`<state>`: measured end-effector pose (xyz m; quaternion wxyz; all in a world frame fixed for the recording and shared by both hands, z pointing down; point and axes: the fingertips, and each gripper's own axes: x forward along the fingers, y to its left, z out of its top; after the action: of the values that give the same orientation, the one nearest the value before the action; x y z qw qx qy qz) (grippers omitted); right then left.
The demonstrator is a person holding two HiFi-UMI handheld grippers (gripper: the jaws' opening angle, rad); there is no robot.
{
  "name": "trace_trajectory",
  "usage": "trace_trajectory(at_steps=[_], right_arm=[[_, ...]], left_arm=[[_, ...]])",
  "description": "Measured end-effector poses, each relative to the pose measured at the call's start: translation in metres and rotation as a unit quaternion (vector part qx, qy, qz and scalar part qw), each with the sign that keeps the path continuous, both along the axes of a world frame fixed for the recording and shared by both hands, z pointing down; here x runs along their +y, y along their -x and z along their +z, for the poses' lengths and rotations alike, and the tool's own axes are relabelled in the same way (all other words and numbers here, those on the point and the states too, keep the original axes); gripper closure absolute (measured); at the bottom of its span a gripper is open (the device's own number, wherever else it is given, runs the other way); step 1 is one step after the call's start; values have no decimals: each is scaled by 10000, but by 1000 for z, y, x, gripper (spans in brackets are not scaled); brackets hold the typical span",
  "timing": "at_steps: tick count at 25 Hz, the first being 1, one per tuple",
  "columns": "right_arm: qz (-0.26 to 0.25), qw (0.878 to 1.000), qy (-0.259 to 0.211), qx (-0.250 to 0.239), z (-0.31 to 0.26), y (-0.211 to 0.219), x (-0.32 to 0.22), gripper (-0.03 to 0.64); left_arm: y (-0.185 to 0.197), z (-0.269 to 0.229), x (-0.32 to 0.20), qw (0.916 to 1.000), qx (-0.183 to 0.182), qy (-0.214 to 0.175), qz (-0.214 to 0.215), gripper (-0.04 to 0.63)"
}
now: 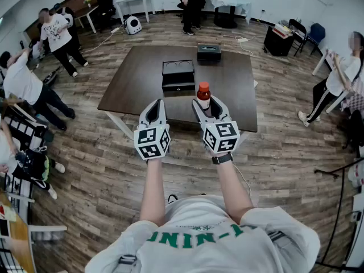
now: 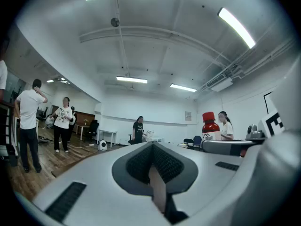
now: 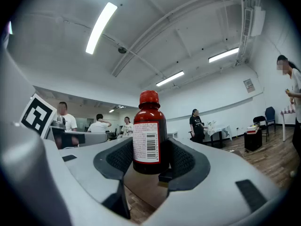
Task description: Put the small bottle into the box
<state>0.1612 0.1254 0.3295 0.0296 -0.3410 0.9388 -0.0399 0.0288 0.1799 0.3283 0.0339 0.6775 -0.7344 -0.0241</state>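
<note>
Reaching forward side by side, the right gripper [image 1: 207, 103] pinches the small bottle [image 1: 203, 93] upright, the left gripper [image 1: 154, 104] pressed together.

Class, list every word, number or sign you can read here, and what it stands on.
No text reads clearly.
Small dark brown bottle with red cap, white label: barcode; print too small.
Person's white T-shirt: green letters upside down, cut off, unreadable.
Left gripper and right gripper cubes: square markers, no words.

Bright, even light from ceiling strip lamps [image 3: 101, 27] (they glare white); strong fisheye bending, dark corners in both gripper views, only faint shadows
</note>
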Motion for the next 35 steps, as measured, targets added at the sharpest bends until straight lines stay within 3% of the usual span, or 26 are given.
trace_trajectory(at_steps=[6, 11, 19, 25, 35], right_arm=[[6, 10000, 55, -27, 4, -31, -10, 385], [22, 9999, 116, -54, 13, -53, -15, 385], [-67, 9995, 258, -160, 27, -42, -33, 385], [-58, 9997, 215, -106, 32, -8, -78, 385], [-14, 10000, -22, -13, 7, 78, -170, 385]], left_arm=[[-26, -1, -6, 9999, 76, -90, -68, 583], [-49, 5, -7, 9999, -64, 20, -134, 583], [-39, 18, -24, 9997, -43, 87, -219, 583], [-12, 28, -73, 9999, -122, 64, -58, 583], [82, -9, -178, 9991, -204, -382, 37, 583]])
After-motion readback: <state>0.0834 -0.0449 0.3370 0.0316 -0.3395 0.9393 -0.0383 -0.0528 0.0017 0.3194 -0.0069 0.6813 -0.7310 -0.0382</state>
